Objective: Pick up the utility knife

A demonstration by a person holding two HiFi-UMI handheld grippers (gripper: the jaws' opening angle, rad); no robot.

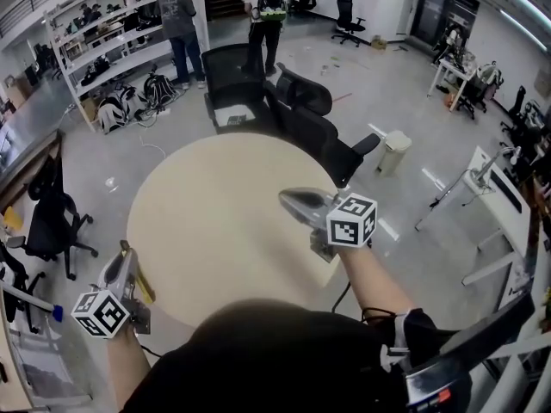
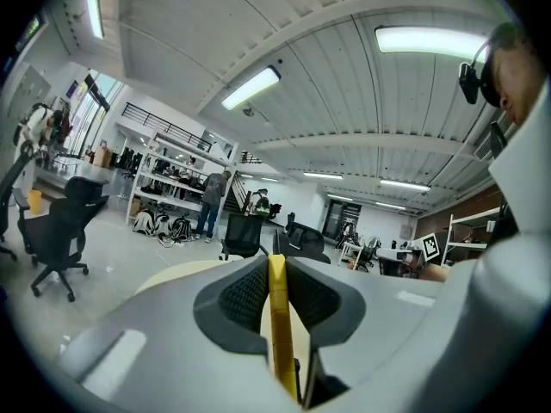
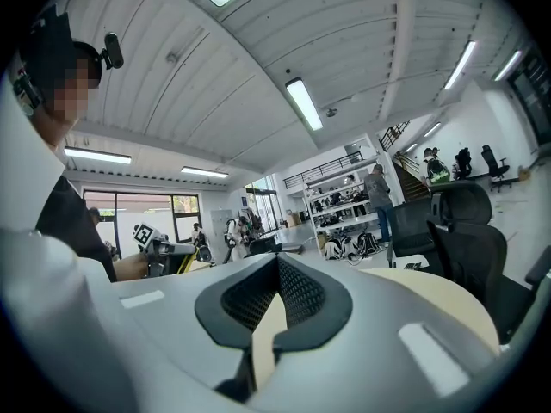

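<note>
Left tool (image 2: 275, 263) at lower left of head view, jaws clamped on yellow utility knife (image 2: 277, 334), beyond table (image 1: 215, 222) edge; right tool (image 3: 277, 269) closed, empty; pickup judged complete.

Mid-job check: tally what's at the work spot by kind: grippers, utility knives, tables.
Grippers: 2 (left gripper, right gripper)
Utility knife: 1, yellow, clamped in the left jaws
Round table: 1
Total: 4

One utility knife (image 2: 277, 317), two grippers (image 1: 119, 269) (image 1: 297, 203), one table (image 1: 215, 222).
</note>
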